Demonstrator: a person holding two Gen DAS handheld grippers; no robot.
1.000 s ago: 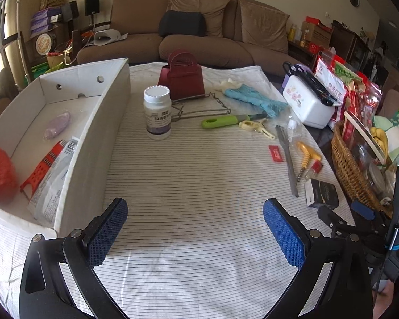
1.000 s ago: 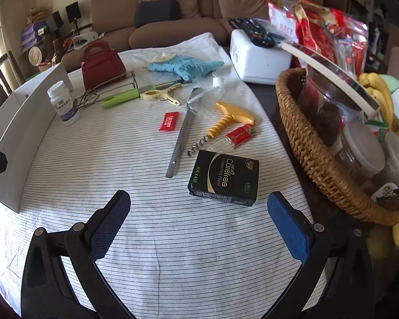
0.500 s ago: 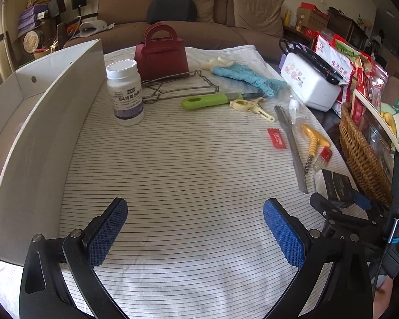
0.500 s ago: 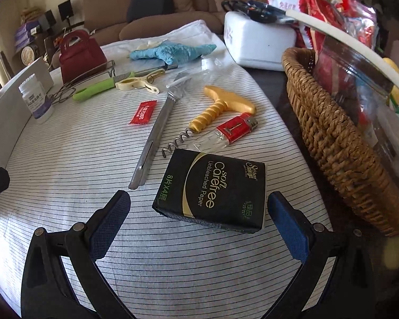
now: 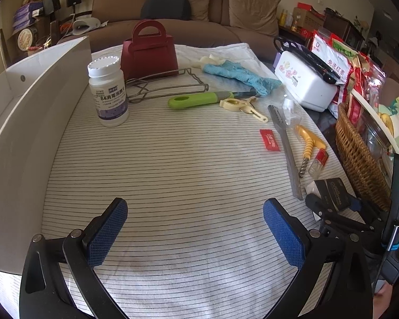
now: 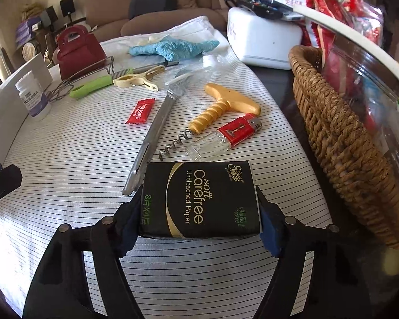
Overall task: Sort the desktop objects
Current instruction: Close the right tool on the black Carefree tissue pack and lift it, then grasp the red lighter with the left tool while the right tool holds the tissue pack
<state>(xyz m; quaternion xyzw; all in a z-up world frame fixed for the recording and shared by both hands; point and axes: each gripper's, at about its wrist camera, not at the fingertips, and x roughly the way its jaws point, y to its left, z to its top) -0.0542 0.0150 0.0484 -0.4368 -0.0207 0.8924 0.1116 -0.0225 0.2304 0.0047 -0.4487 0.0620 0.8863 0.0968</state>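
Observation:
A black tissue pack [image 6: 199, 196] lies on the striped cloth. My right gripper [image 6: 199, 214] has it between its blue pads; the jaws are closing and both pads touch the pack's sides. In the left wrist view the same pack [image 5: 332, 190] shows at the right, inside the right gripper [image 5: 335, 204]. My left gripper [image 5: 195, 228] is open over bare cloth with nothing between its fingers. Beyond the pack lie a yellow corkscrew [image 6: 220, 111], a red lighter [image 6: 234, 133], a long metal tool [image 6: 151, 141] and a red sachet [image 6: 141, 111].
A white box wall [image 5: 26, 133] stands along the left. A white bottle [image 5: 107, 90], red bag [image 5: 149, 53], wire rack [image 5: 167, 86], green-handled tool [image 5: 199, 99] and blue glove [image 6: 173, 49] lie farther back. A wicker basket [image 6: 345, 146] and white container [image 6: 263, 42] crowd the right edge.
My right gripper came down onto the tissue pack and its jaws narrowed from wide open onto the pack's sides. My left gripper sank forward; the box's inside left its view.

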